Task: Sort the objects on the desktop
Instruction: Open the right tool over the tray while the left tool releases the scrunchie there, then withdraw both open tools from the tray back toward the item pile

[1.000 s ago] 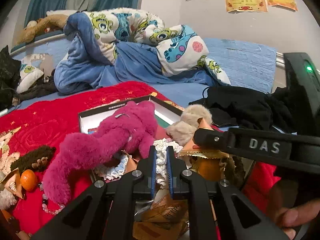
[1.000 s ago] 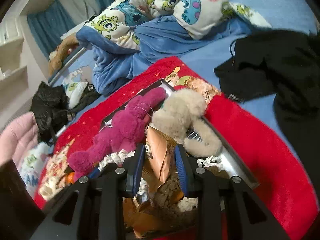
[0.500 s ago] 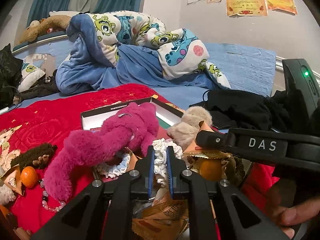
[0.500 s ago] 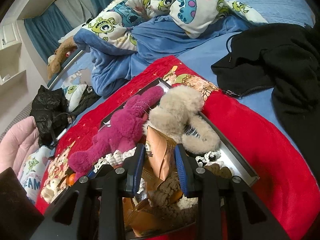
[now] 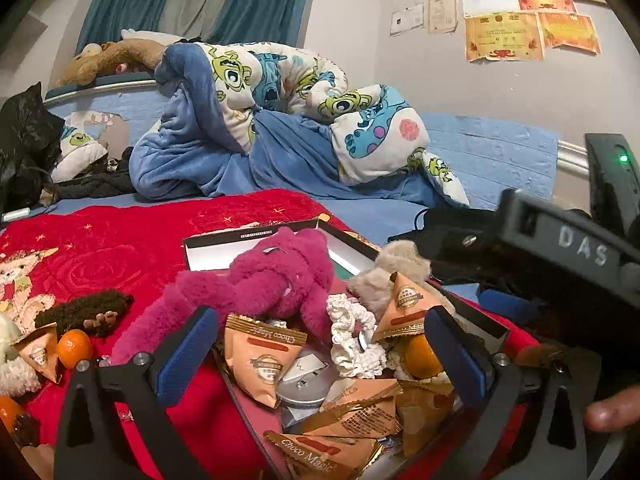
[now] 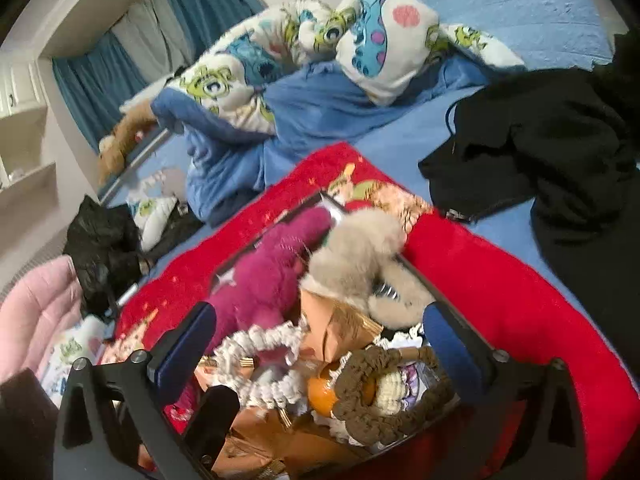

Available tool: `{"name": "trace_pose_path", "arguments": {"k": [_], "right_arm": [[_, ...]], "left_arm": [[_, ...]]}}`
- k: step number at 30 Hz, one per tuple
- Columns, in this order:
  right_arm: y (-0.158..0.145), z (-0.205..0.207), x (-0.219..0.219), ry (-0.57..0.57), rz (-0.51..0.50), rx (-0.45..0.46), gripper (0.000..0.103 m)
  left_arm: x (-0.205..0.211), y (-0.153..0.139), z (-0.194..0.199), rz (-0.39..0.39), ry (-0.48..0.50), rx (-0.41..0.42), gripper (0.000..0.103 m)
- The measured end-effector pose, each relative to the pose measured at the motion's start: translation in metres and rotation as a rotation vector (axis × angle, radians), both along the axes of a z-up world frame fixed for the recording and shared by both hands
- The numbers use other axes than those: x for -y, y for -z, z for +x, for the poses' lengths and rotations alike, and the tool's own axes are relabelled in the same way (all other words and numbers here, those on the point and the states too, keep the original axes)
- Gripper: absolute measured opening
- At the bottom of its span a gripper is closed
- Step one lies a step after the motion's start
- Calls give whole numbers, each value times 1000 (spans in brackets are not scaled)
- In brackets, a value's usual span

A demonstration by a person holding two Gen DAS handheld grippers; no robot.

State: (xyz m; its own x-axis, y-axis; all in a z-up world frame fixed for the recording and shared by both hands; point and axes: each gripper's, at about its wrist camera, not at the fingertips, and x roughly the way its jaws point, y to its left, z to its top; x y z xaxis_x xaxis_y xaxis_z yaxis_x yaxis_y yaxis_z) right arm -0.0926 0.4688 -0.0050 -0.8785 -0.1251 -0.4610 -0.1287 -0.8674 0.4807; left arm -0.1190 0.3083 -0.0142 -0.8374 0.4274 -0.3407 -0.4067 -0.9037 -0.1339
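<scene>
A shallow black box (image 5: pixel 256 234) lies on a red blanket (image 5: pixel 120 248), heaped with a magenta plush (image 5: pixel 280 280), a beige plush (image 5: pixel 400 268), orange snack packets (image 5: pixel 264 356), a white scrunchie (image 5: pixel 348 332) and a tangerine (image 5: pixel 420 356). My left gripper (image 5: pixel 320 348) hovers over the heap, its jaws opening wide with nothing pressed between the pads. Over the same box, my right gripper (image 6: pixel 318 344) is also opening. Below it lie a packet (image 6: pixel 336 328), a brown scrunchie (image 6: pixel 384 396) and the white scrunchie (image 6: pixel 272 344), none of them gripped.
Left of the box lie a brown plush piece (image 5: pixel 80 312), a tangerine (image 5: pixel 74 348) and a packet (image 5: pixel 38 352). Black clothing (image 6: pixel 560 160) is piled to the right. A rumpled blue quilt (image 5: pixel 240 140) fills the bed behind. A fingertip (image 5: pixel 608 414) shows at the lower right.
Both grippers have gone from shut to wide open. The right one let go of the orange packet, and the white scrunchie that sat between the left pads now lies loose in the box.
</scene>
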Motion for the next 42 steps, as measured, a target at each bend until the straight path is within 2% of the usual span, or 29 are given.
{"name": "trace_pose_path", "arguments": {"k": [4,17,23,29,30,32,38,42], "right_arm": [[-5,4,-1,12,9,-21,103],[-1,3,-3,12,-24,-5,103],[-3,4,-2,16,-51,-14,103],[-14,11,7,-4,-85,-41,103],[-18,14,10,-9,-93,-52,103],[-22,16,16,-14,-103,-63,103],[-32,22,54,-68,-120,-94,103],[-38,21,97,-155,-60,-101,103]], "left_arm": [[2,-1,0,6,-4,1,103],[3,-2,1,10,-8,-2,103],[11,-4,3,41,-27,1,103],[52,-6,5,207,-50,65,103],[58,-6,6,215,-59,74,103],[70,-8,11,209,-74,81,103],[116,-26,35,116,-146,27,103],[171,-35,44,130,-212,33,103]]}}
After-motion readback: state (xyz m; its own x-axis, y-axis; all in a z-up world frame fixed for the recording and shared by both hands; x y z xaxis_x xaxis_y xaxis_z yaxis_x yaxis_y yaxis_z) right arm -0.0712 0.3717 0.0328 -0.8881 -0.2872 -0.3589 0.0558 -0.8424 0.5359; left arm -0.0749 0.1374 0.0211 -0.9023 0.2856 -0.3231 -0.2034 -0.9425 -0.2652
